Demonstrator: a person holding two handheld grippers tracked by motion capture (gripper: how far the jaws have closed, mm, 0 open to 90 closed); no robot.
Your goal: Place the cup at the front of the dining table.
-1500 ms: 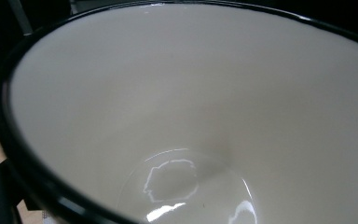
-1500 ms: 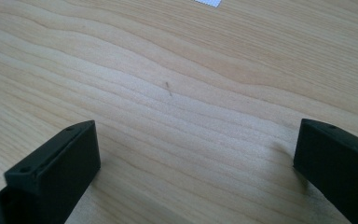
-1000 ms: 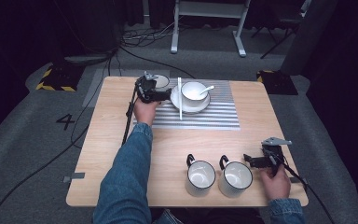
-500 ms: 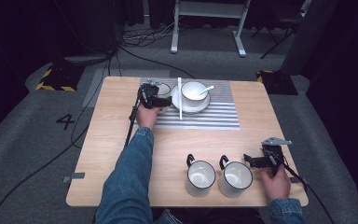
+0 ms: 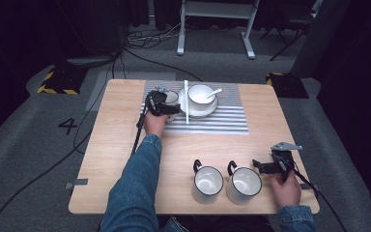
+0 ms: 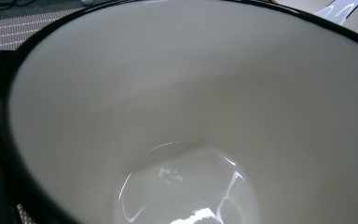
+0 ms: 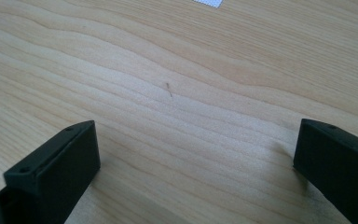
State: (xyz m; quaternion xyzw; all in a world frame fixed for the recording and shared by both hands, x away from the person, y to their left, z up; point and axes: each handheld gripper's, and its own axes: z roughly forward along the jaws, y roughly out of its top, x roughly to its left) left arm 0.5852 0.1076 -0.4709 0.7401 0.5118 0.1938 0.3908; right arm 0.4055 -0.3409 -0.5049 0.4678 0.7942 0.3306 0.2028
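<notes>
My left gripper (image 5: 166,107) is far across the surface (image 5: 116,145) on the striped mat (image 5: 222,118), at a white black-rimmed cup (image 6: 191,116) just left of the plate (image 5: 211,107) carrying a bowl (image 5: 200,93) and spoon (image 5: 214,92); I cannot tell how its jaws stand, since the cup's inside blocks them. My right gripper (image 5: 265,166) rests at the near right, jaws spread wide over bare wood, just right of two mugs (image 5: 207,183) standing side by side.

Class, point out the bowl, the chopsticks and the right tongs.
bowl (image 5: 200,93): high view, its white inside.
chopsticks (image 5: 186,104): high view, mid-length of the sticks.
right tongs (image 5: 257,165): high view, between the tips.
</notes>
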